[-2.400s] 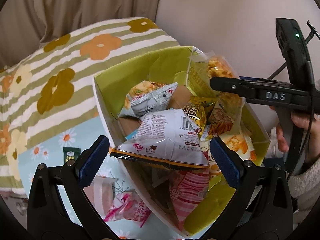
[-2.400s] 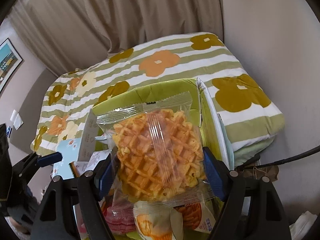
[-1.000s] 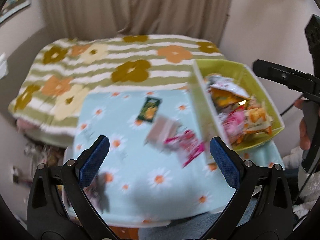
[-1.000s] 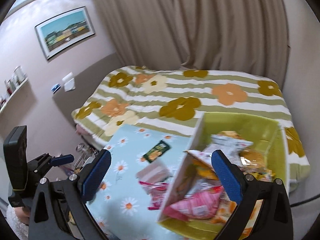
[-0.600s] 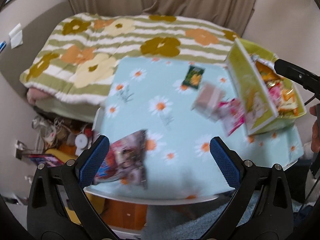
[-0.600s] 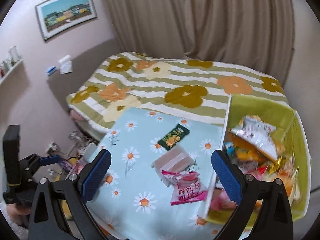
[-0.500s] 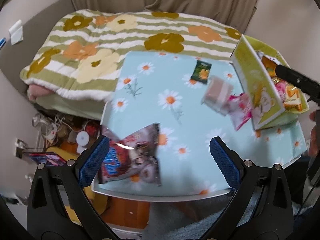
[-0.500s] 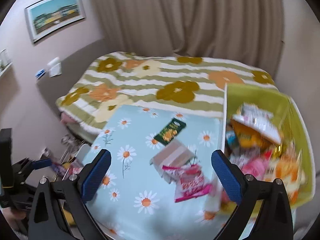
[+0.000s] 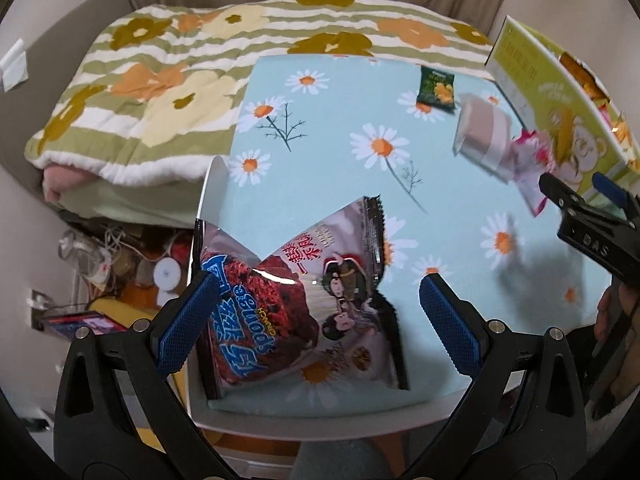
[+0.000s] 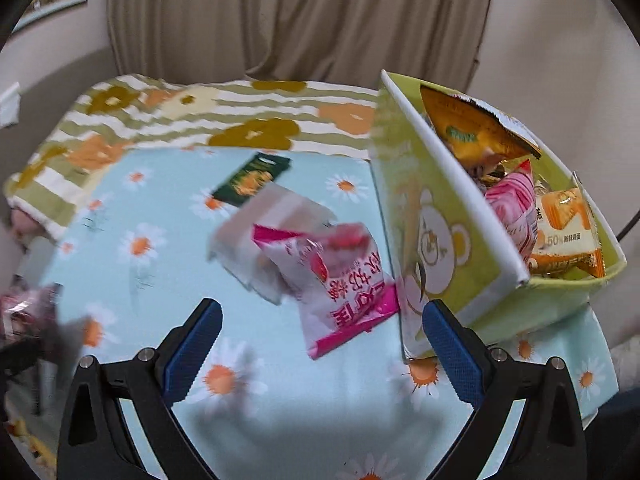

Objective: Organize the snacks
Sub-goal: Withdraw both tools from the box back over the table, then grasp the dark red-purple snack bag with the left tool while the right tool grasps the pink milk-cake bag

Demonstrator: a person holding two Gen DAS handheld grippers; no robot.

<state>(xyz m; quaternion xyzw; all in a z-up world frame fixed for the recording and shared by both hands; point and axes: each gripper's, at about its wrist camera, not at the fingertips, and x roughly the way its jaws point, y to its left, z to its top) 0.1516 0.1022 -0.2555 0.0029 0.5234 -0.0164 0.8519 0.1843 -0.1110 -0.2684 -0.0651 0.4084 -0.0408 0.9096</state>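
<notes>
My left tool (image 9: 316, 308) is spread wide with nothing between its blue pads, and it hangs over the near left corner of the table (image 9: 320, 148), which wears a pale blue daisy cloth. Right under it lies a big red and silver snack bag (image 9: 296, 300), flat on the cloth, one end at the table's left edge. My right tool (image 10: 320, 340) is likewise wide apart and empty, held above the near edge toward the right side. Just beyond it a pink packet (image 10: 340, 272) lies partly on top of a pale beige packet (image 10: 264, 216), and a dark green packet (image 10: 252, 180) sits farther back, near the far edge. The pink one touches the side of the yellow-green box (image 10: 432, 232) at the table's right edge. That box is full of snacks. Behind the table lies a bed (image 9: 200, 60) with a flowered striped cover.
</notes>
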